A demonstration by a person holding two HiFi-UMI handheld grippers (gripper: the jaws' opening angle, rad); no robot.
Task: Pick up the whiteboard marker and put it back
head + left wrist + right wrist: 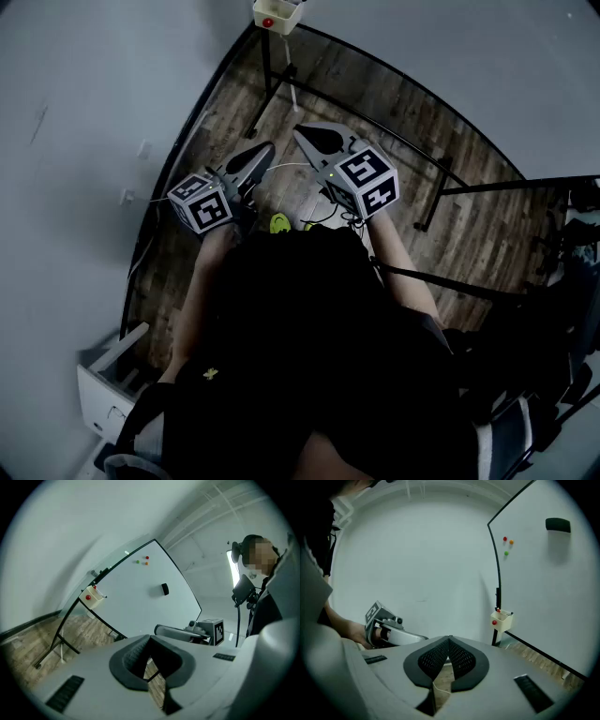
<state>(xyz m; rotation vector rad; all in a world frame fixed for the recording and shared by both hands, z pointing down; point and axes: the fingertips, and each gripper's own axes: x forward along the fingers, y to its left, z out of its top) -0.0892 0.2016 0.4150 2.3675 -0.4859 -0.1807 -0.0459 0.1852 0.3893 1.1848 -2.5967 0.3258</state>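
**Two grippers shut and empty; pick-up not yet begun**

Head view: I hold the grey left gripper [265, 148] and the grey right gripper [302, 131] side by side above the wood-plank floor [478, 225]. Both are well apart from the small cream holder box [277, 14] on the board's black frame.

Left gripper view: its jaws meet at the tips with nothing between them. The white whiteboard [136, 592] stands ahead, the box at its lower corner.

Right gripper view: these jaws are likewise closed on nothing. A thin red-tipped stick stands upright in the box. I take it for the whiteboard marker [498, 611], though it is too small to confirm.

Judgement: the step in hand is the approach. The next move calls for parting one gripper's jaws, carrying it to the box, and closing on the marker's upper end without knocking the box.
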